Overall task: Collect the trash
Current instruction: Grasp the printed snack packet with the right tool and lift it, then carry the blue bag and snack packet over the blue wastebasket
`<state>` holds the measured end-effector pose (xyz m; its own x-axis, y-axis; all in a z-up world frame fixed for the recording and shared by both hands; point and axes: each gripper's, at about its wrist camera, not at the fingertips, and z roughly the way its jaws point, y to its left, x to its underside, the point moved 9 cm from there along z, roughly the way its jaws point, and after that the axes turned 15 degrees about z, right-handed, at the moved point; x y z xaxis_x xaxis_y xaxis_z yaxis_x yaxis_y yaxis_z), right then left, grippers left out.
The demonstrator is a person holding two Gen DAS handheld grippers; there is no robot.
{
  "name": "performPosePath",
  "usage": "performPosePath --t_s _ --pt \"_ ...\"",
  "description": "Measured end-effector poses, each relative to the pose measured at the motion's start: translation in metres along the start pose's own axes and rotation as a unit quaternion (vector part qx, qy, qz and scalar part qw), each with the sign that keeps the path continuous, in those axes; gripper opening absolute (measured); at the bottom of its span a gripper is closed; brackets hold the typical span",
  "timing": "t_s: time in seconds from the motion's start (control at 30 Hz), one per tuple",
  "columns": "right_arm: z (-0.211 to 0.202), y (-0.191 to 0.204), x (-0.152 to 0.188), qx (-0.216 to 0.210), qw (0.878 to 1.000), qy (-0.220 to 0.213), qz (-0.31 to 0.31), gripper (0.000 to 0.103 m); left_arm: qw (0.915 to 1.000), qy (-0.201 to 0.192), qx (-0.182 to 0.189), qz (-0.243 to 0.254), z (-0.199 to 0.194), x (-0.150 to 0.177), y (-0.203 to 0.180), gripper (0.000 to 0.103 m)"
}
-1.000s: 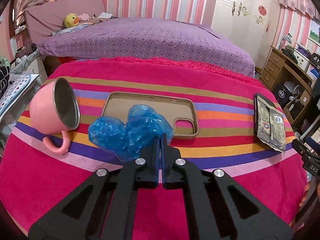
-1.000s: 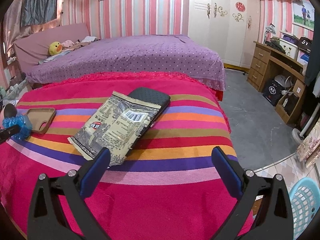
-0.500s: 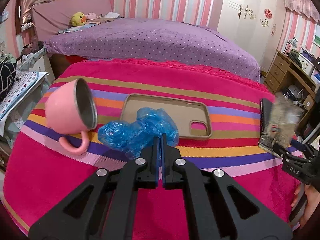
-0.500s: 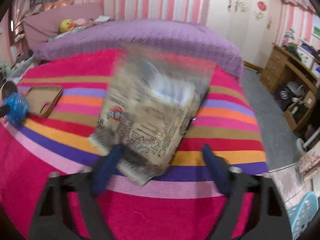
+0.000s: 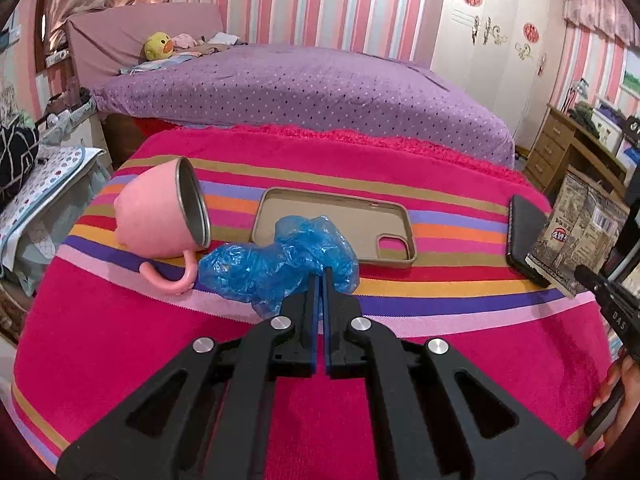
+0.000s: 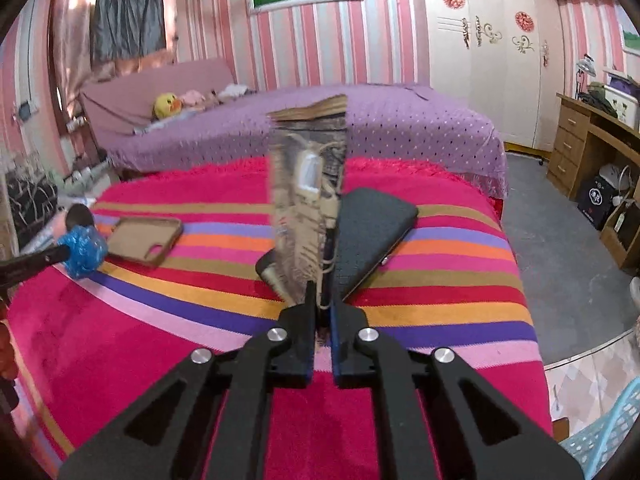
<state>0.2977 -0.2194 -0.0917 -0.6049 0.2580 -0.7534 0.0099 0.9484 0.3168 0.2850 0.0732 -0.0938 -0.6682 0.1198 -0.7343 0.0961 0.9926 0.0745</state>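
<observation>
My left gripper [image 5: 320, 276] is shut on a crumpled blue plastic wrapper [image 5: 276, 264], held just above the striped pink blanket [image 5: 120, 352]. The wrapper also shows at the left of the right wrist view [image 6: 82, 252]. My right gripper [image 6: 323, 300] is shut on a grey-brown snack packet [image 6: 306, 200] and holds it upright, lifted off the blanket. The same packet shows at the right edge of the left wrist view [image 5: 580, 232], above a black phone [image 5: 524, 236].
A pink mug [image 5: 160, 216] lies on its side left of the wrapper. A tan phone case [image 5: 340, 216] lies behind the wrapper. The black phone [image 6: 372, 236] lies behind the packet. A light-blue basket [image 6: 608, 436] stands on the floor at the right. A purple bed [image 5: 300, 92] is beyond.
My right gripper closed on the snack packet and lifted it upright off the black phone. My left gripper kept its hold on the blue wrapper and moved back a little.
</observation>
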Motion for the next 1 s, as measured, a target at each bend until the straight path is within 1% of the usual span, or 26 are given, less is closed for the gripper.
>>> performPosePath --t_s 0.1,0.3,0.43,0.53,0.67,0.73,0.83,1.0 --pt "-0.010 -0.001 0.000 -0.015 1.000 -0.002 0.012 0.006 1.0000 -0.002 -0.001 -0.009 -0.008 0.003 0.003 0.000" --pt "-0.037 0.004 -0.004 -0.031 0.999 -0.029 0.017 0.006 0.9997 -0.021 -0.001 -0.008 -0.032 0.002 -0.004 0.000" --pt "-0.053 0.007 0.001 -0.035 0.999 -0.034 0.009 0.006 0.9995 -0.031 -0.002 -0.001 -0.049 0.003 -0.016 0.000" --pt "-0.062 0.010 0.008 -0.029 0.999 -0.034 -0.009 0.006 0.9993 -0.036 -0.002 0.005 -0.058 0.004 -0.025 0.000" --pt "-0.082 0.005 0.013 -0.028 0.999 -0.042 -0.016 0.006 0.9989 -0.044 0.004 0.014 -0.071 0.003 -0.038 0.000" --pt "-0.092 -0.003 0.015 -0.024 0.999 -0.044 -0.016 0.006 0.9988 -0.044 0.009 0.019 -0.075 0.005 -0.048 0.000" --pt "-0.109 -0.020 0.016 -0.015 0.999 -0.048 -0.013 0.006 0.9981 -0.047 0.007 0.039 -0.079 0.006 -0.066 0.000" --pt "-0.143 -0.067 0.010 0.011 0.998 -0.065 -0.002 0.006 0.9969 -0.064 0.025 0.039 -0.088 0.007 -0.104 0.000"
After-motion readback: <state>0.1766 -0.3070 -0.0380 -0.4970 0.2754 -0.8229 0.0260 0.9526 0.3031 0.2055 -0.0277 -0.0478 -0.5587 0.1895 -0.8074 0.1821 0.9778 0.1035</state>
